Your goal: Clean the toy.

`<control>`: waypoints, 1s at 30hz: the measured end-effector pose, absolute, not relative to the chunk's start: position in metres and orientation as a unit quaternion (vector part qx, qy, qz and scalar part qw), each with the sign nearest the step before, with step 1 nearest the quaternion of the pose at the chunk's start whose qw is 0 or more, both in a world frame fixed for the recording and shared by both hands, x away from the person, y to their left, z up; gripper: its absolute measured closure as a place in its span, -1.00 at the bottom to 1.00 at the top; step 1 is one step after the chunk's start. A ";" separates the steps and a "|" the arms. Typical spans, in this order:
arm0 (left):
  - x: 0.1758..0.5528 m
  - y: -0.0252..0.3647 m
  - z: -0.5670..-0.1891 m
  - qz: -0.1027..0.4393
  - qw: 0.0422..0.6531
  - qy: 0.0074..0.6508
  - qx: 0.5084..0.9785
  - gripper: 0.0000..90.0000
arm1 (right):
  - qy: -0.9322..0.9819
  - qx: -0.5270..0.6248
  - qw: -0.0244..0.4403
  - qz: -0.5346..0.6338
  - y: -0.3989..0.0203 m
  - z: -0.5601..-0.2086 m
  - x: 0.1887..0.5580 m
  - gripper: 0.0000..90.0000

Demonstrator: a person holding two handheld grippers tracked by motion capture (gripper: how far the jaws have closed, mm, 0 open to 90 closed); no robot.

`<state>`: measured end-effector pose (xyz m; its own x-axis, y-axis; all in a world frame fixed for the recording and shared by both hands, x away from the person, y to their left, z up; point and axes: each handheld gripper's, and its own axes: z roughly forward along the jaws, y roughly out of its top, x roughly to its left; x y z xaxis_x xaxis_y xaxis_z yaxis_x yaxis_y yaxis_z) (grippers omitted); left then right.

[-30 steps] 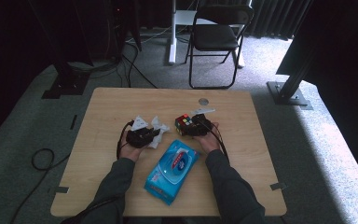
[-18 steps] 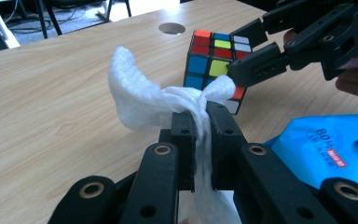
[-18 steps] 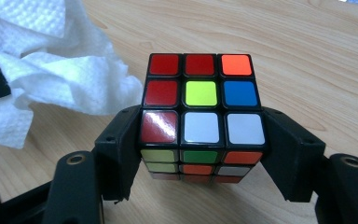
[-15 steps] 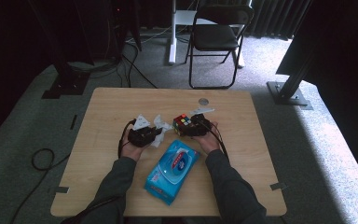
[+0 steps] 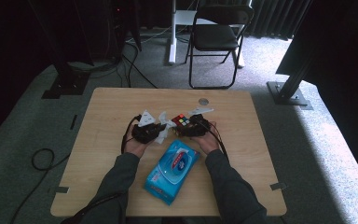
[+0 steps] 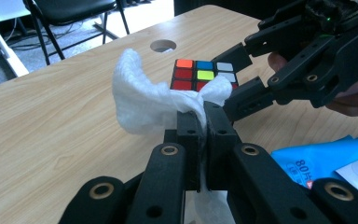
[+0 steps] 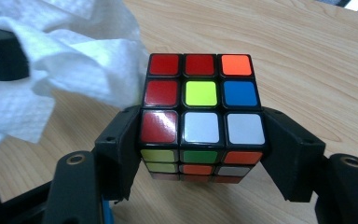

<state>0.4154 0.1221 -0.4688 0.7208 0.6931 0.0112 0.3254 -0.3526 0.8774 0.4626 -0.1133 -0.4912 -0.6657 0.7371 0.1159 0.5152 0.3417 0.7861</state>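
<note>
1. Wooden table (image 5: 112,112) is what we are seeing from the high view. Our left gripper (image 5: 154,132) is holding a white wipe (image 5: 164,129) just beside the puzzle cube (image 5: 182,121). Our right gripper (image 5: 186,127) is holding the cube. A blue wipe pack (image 5: 171,170) is lying near us, between our arms.
2. In the left gripper view, our left gripper (image 6: 201,122) is pinching the wipe (image 6: 144,100) tight; its jaws have just been closing on it. The cube (image 6: 203,73) is sitting right behind the wipe.
3. In the right gripper view, our right gripper (image 7: 200,149) is hugging the cube (image 7: 200,112) with wide jaws, one on each side. The wipe (image 7: 51,70) is touching the cube's left edge.
4. We are thinking about trouble. If we are rubbing too hard, the cube could be twisting or slipping out of the jaws. The thin wipe could be tearing or sliding free, because only a small bit is being pinched.
</note>
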 end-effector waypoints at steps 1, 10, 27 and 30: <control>0.416 0.121 -0.469 0.196 0.472 0.319 0.798 0.94 | 0.809 0.385 0.131 0.424 -0.113 -0.491 0.463 -0.24; 0.420 0.119 -0.468 0.199 0.475 0.328 0.792 0.94 | 0.810 0.370 0.116 0.439 -0.109 -0.488 0.460 -0.24; 0.421 0.117 -0.479 0.194 0.464 0.334 0.798 0.93 | 0.804 0.360 0.091 0.465 -0.108 -0.482 0.459 -0.24; 0.422 0.117 -0.485 0.190 0.457 0.337 0.801 0.92 | 0.799 0.363 0.087 0.471 -0.109 -0.481 0.459 -0.24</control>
